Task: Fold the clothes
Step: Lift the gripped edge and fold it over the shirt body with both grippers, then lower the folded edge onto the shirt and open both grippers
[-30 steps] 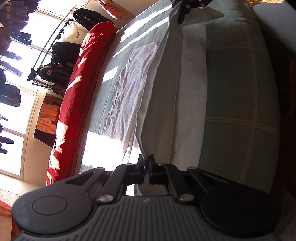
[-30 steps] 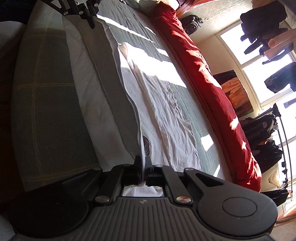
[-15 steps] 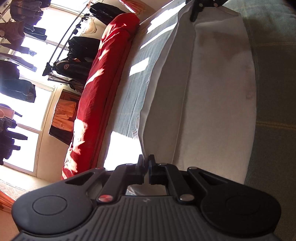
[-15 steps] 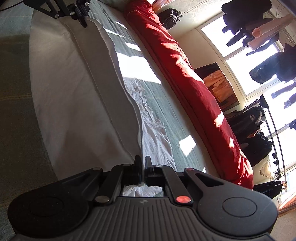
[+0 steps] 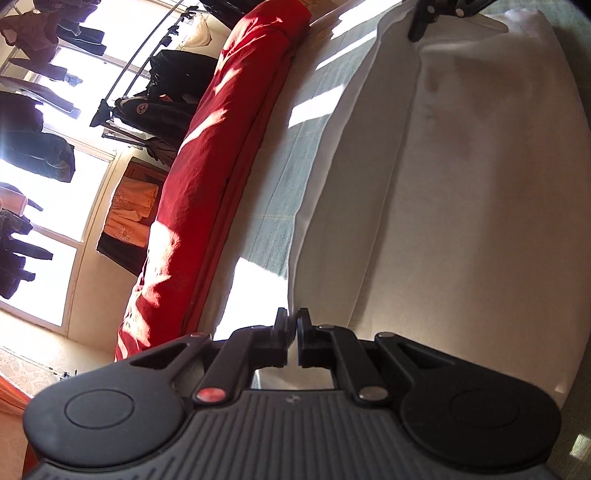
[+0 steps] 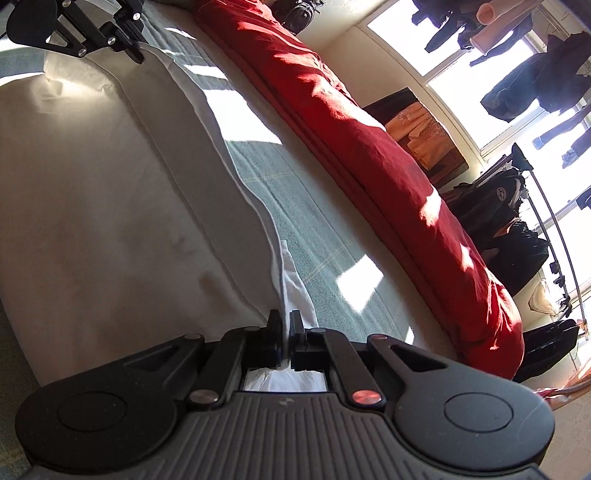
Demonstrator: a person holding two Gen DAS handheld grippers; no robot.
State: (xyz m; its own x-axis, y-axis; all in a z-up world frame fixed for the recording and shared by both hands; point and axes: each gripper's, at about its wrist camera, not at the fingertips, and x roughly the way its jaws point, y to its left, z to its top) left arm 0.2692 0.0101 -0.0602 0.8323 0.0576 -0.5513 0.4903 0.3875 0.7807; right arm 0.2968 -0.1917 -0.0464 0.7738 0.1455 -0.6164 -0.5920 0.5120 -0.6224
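A white garment [image 5: 461, 206] lies stretched over the grey-green checked bedcover [image 5: 284, 206], folded over on itself. My left gripper [image 5: 292, 320] is shut on one corner of its edge. My right gripper [image 6: 285, 320] is shut on the opposite corner of the white garment [image 6: 110, 206], with cloth showing between its fingers. Each view shows the other gripper at the top of the frame: the right gripper [image 5: 417, 31] and the left gripper [image 6: 135, 55], both pinching the far end of the same edge.
A long red rolled duvet [image 5: 207, 166] runs along the far side of the bed, also in the right wrist view as the red duvet [image 6: 388, 155]. Beyond it stand a clothes rack with dark garments [image 5: 155, 99] and bright windows [image 6: 480, 55]. Sun patches fall across the bedcover.
Both grippers have carried the garment's edge across toward the red duvet, folding it over itself. The creased lower layer seen one second ago is now covered.
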